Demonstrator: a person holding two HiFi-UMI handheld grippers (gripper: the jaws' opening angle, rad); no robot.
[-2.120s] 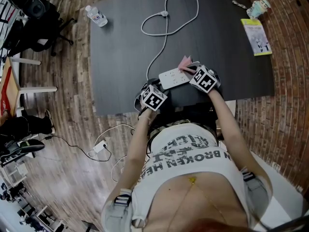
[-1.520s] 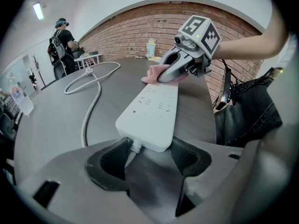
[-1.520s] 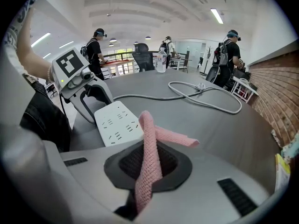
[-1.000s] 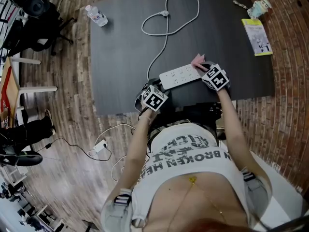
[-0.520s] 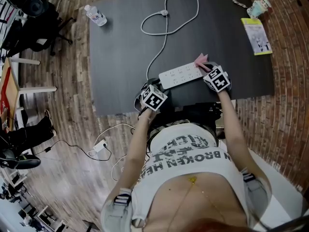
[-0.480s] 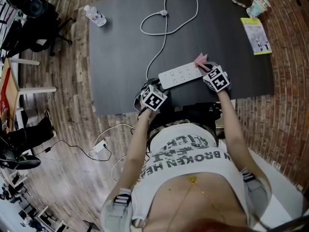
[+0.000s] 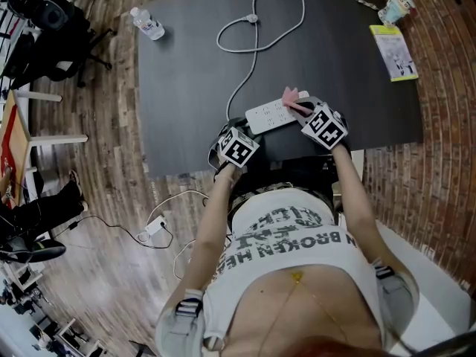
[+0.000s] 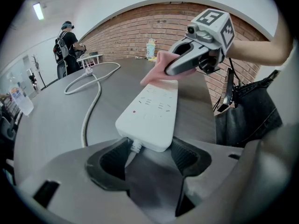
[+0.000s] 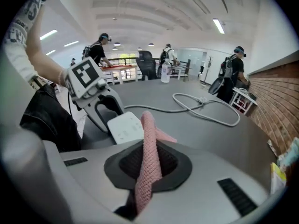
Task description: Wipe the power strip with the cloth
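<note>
One cloth [image 9: 147, 127] in right gripper [image 9: 149, 167], power strip [image 8: 152, 108] in left gripper [image 8: 148, 158].

Right gripper [image 7: 303, 111] holds pink cloth [image 7: 291, 97] on the power strip [image 7: 266, 114], left gripper [image 7: 239, 131] at its cord end.

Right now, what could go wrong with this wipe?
1. The left gripper holds the power strip only at its cord end; wiping pressure at the far end may swing it.
2. The right gripper pinches just a thin fold of the cloth; it may slip out, leaving hard tongs rubbing the sockets.
</note>
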